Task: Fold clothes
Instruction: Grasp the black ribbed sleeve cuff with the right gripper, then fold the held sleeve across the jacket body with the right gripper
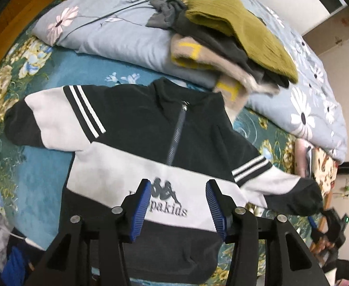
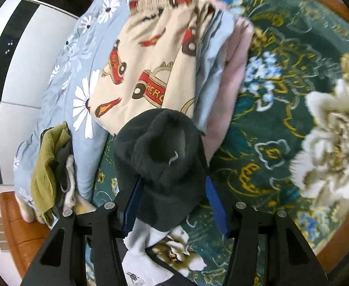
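Note:
A black and white kids' sweatshirt [image 1: 131, 143] with a half zip lies face up on the teal floral bedspread [image 1: 45, 157], both sleeves spread out. My left gripper [image 1: 178, 205] is open and empty, hovering over the logo on its chest. The sweatshirt's black right cuff [image 2: 160, 164] sits between the fingers of my right gripper [image 2: 172, 205], whose jaws stand wide on either side of it, not pressed shut. The right gripper also shows in the left wrist view [image 1: 326, 224], at the cuff [image 1: 298, 197].
A pile of folded clothes, olive knit [image 1: 241, 33] on top, rests on a grey-blue flowered duvet [image 1: 98, 23] behind the sweatshirt. Cream car-print trousers [image 2: 150, 54] and pink and blue garments [image 2: 231, 76] lie ahead of the right gripper. A wooden bed frame [image 2: 19, 233] edges the bed.

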`<act>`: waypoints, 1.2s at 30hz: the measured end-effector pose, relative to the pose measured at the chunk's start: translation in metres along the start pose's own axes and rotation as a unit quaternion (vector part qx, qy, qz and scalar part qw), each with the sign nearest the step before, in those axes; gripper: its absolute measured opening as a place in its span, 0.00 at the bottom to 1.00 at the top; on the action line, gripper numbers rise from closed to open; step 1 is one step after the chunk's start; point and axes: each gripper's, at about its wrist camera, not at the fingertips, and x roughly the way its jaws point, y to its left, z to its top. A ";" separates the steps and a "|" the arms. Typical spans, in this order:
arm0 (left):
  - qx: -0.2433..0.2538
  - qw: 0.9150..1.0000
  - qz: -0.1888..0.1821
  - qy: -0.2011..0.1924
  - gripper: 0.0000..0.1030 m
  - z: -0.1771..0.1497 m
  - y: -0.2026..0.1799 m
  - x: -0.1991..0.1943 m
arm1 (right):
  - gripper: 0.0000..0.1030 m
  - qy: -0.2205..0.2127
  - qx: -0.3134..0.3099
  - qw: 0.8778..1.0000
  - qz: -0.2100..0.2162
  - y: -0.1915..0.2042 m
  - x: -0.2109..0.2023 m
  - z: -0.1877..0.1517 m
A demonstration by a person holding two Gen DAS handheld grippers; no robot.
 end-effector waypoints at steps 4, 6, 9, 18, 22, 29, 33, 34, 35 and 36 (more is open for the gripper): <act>-0.002 1.000 0.010 -0.004 0.51 -0.011 -0.020 -0.007 | 0.54 0.032 -0.012 0.999 0.011 -0.002 0.020 0.012; -0.002 1.000 0.015 -0.006 0.51 -0.015 -0.027 -0.011 | 0.49 0.038 -0.008 0.999 0.009 -0.004 0.027 0.016; 0.000 1.000 0.021 -0.007 0.51 -0.018 -0.035 -0.014 | 0.25 0.044 -0.005 0.999 0.006 -0.009 0.028 0.021; -0.011 0.999 0.032 -0.019 0.53 -0.019 -0.024 -0.027 | 0.17 0.035 -0.024 0.999 0.023 -0.035 -0.006 0.025; -0.023 0.999 0.028 -0.017 0.53 -0.021 -0.008 -0.028 | 0.17 0.028 -0.044 0.999 0.014 -0.024 -0.011 0.016; -0.034 0.999 0.005 -0.022 0.54 -0.012 0.036 -0.031 | 0.17 -0.048 -0.223 0.974 0.003 0.084 -0.058 -0.034; -0.058 0.998 0.003 -0.025 0.56 -0.005 0.091 -0.034 | 0.17 -0.060 -0.339 0.939 0.009 0.170 -0.060 -0.102; -0.064 0.998 0.003 -0.026 0.56 -0.003 0.105 -0.035 | 0.17 -0.063 -0.368 0.928 0.010 0.192 -0.061 -0.119; -0.071 0.997 0.003 -0.026 0.56 -0.001 0.119 -0.035 | 0.17 -0.066 -0.396 0.916 0.012 0.213 -0.061 -0.136; -0.077 0.997 0.002 -0.027 0.56 0.001 0.132 -0.036 | 0.17 -0.063 -0.421 0.905 0.014 0.231 -0.057 -0.155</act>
